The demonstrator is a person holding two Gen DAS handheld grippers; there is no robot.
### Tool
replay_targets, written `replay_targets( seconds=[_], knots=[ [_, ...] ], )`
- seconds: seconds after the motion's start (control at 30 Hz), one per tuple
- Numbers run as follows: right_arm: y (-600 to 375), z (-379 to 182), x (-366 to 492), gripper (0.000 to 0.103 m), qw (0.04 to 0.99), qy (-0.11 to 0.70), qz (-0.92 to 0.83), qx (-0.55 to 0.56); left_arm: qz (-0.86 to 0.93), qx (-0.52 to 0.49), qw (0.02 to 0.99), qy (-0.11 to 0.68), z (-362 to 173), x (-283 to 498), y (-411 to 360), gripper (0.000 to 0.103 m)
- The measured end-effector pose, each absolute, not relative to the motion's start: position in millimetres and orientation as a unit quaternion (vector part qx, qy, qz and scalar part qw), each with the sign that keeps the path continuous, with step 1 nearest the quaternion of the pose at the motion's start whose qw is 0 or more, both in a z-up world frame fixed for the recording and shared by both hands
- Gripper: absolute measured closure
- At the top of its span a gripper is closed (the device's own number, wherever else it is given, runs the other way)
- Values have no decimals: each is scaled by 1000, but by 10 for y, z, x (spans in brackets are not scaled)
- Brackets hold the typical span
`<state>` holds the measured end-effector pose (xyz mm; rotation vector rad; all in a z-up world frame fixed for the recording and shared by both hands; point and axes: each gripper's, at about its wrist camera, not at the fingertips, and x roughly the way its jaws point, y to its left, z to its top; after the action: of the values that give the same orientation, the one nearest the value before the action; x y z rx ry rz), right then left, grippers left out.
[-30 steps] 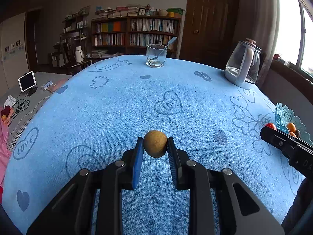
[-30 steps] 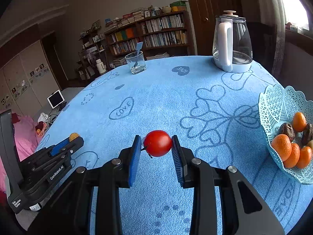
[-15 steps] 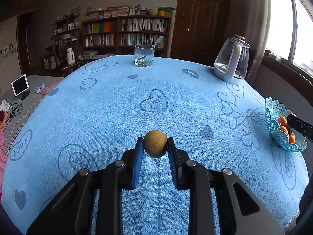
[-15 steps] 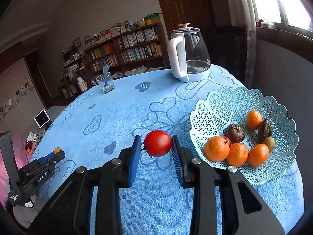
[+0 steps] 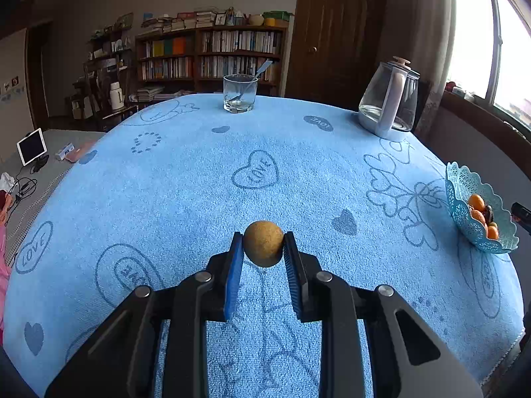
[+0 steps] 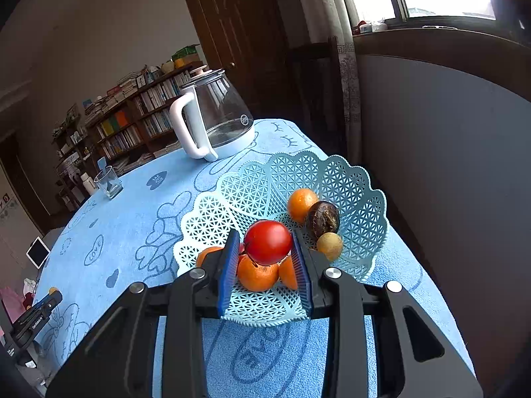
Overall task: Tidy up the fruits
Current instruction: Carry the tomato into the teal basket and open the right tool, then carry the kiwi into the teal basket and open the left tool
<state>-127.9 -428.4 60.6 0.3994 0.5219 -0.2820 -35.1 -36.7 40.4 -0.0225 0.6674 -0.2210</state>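
Note:
My right gripper (image 6: 265, 243) is shut on a red tomato (image 6: 267, 242) and holds it above the near side of a light-blue lattice fruit basket (image 6: 361, 195). The basket holds several oranges (image 6: 300, 204), a dark brown fruit (image 6: 322, 218) and a small tan fruit (image 6: 329, 246). My left gripper (image 5: 264, 247) is shut on a round tan fruit (image 5: 264, 243) above the blue tablecloth, far left of the basket (image 5: 464, 212). The left gripper also shows in the right wrist view (image 6: 49, 298).
A glass kettle with a white handle (image 6: 212, 122) stands behind the basket; it also shows in the left wrist view (image 5: 390, 99). A glass with a spoon (image 5: 239, 96) stands at the table's far edge. The basket sits near the table's right edge, by a wall.
My right gripper has carried the tomato rightward across the table to above the basket. My left gripper holds the tan fruit in nearly the same spot.

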Motion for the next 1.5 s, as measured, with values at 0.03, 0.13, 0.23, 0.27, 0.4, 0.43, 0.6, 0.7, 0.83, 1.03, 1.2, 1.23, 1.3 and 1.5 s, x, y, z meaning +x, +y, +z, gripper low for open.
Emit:
replay_targets(
  seconds=[0.03,0.13,0.23,0.27,0.4,0.43,0.6,0.7,0.83,1.03,1.2,1.23,1.3,1.5],
  knots=[
    [-4319,594,-1291,70,936,255,-142,199,-109,-11,939,327,402,-350,-367,78],
    [-4393,555,-1301,70,932,256,-150,207,-109,-9,938,328,399,-353,-373,78],
    [-4443,527,-1299,70,930,257,-155,212,-110,-9,938,328,396,-356,-376,78],
    [-4452,526,-1303,70,929,257,-157,213,-110,-9,938,328,396,-356,-377,78],
    [-4487,511,-1323,70,928,254,-167,216,-110,-9,938,328,397,-356,-376,78],
    [-4502,511,-1336,70,927,252,-170,219,-110,-9,938,328,398,-357,-376,78],
    [-4589,519,-1416,69,923,239,-189,236,-115,-5,938,328,409,-381,-419,78],
    [-4617,515,-1464,69,922,231,-204,237,-124,3,937,326,437,-405,-485,78],
    [-4595,518,-1526,61,921,214,-246,213,-143,11,935,324,497,-435,-633,78],
    [-4590,514,-1590,51,922,194,-275,194,-187,30,929,318,604,-491,-953,78],
    [-4585,489,-1592,46,922,192,-276,194,-242,40,915,320,674,-522,-1295,78],
    [-4580,488,-1591,45,922,191,-275,193,-254,41,912,320,686,-527,-1362,78],
    [-4567,490,-1590,44,923,189,-275,191,-276,45,905,319,711,-533,-1509,78],
    [-4551,455,-1583,43,926,192,-265,190,-327,65,893,302,791,-595,-1926,78]
  ],
)
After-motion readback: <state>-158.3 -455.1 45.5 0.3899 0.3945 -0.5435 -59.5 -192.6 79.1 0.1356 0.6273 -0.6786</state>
